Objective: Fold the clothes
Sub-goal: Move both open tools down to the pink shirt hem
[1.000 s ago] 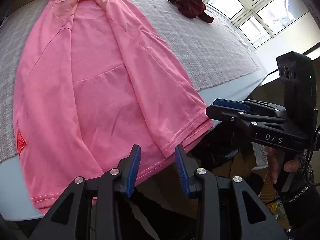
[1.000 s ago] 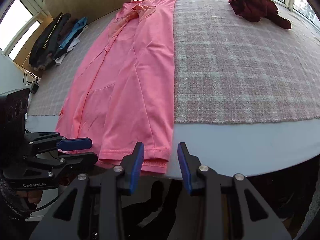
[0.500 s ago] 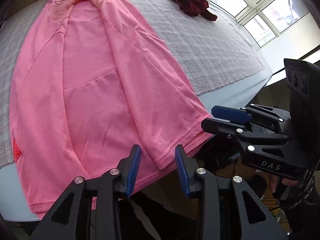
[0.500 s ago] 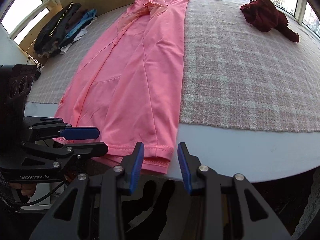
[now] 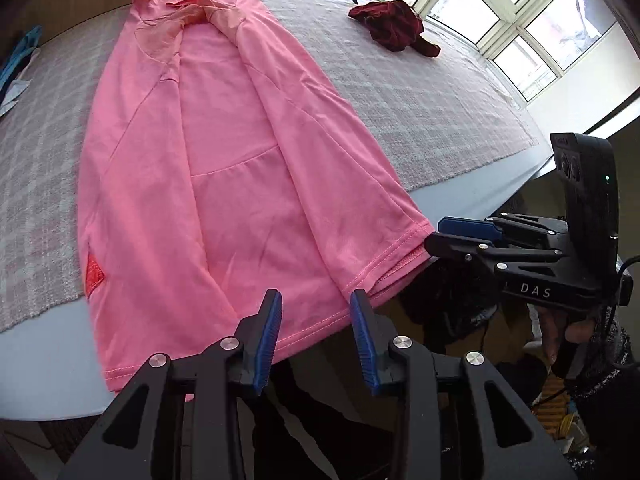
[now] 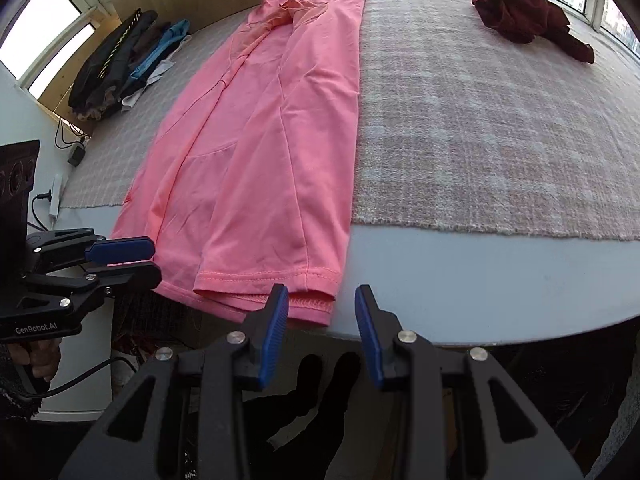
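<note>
Windows ran along the far side of the room, and daylight fell across a bench (image 6: 460, 280) covered for most of its top by a checked pinkish-grey cloth (image 6: 480, 120); the bare pale edge of the bench showed nearest the cameras. On the cloth lay a pink shirt (image 5: 224, 184), stretched lengthwise with its collar toward the windows and both long sides folded inward over its middle. Its hem hung slightly past the near edge of the bench. A small red patch (image 5: 94, 276) sat near the lower left side of the shirt in the left wrist view.

A crumpled dark red garment (image 6: 524, 12) rested far off on the cloth, well apart from the shirt. At the far left end, against a wooden panel, lay a heap of dark and blue clothes (image 6: 128, 60). The black legs of a tripod stood by the windows.

The left claw (image 5: 316, 336) hovered just above the hem, its blue pads partly spread with nothing between them. The right claw (image 6: 320, 324) hung just off the right corner of the hem, likewise partly spread and empty, pads clear of the fabric. Each claw appeared side-on in the other's view, close beside the shirt's bottom corners. A hand (image 5: 568, 332) in a dark knit sleeve gripped the handle of the right one.
</note>
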`<state>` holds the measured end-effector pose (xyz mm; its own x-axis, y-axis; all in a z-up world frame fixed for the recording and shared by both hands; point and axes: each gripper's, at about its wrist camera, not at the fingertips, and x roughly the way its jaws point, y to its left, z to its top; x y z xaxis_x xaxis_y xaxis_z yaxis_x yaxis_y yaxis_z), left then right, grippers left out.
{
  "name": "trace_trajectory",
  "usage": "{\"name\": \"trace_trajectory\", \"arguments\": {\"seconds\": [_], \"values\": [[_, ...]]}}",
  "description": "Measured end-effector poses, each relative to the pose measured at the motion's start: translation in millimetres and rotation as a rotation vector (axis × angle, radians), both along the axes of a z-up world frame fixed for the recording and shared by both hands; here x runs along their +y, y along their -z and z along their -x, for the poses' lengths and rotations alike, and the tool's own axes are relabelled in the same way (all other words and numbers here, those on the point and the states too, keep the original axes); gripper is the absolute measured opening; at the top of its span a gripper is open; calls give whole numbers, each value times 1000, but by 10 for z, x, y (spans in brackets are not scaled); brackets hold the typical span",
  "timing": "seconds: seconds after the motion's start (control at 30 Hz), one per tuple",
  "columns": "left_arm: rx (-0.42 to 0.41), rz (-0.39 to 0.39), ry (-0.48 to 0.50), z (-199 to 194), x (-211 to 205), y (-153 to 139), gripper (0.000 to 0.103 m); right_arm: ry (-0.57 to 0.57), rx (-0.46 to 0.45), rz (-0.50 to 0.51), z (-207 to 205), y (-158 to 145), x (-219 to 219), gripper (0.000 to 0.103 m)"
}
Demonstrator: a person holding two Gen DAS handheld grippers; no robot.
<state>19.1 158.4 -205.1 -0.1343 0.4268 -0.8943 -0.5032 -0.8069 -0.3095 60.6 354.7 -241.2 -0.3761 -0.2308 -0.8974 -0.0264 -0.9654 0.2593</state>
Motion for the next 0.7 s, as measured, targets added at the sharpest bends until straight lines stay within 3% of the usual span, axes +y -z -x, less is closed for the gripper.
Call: {"name": "trace_trajectory", "arguments": {"seconds": [0.13,0.3,0.4,0.53,0.7], "values": [[18,61,-175,159,-656,-12,35,86,-16,33,90,34,137,35],[-28,59,-292,346,-939,187,35,77,-25,12,191,61,4,35],[-18,24,-266,300,-865,157,35,79,-8,-3,155,-54,-91,35],[-26,-31,-184,178,-658,115,35,-39,41,15,72,-274,-437,35],[-47,-42,-79,60,-300,167,35,-129,3,8,96,-161,-796,35]]}}
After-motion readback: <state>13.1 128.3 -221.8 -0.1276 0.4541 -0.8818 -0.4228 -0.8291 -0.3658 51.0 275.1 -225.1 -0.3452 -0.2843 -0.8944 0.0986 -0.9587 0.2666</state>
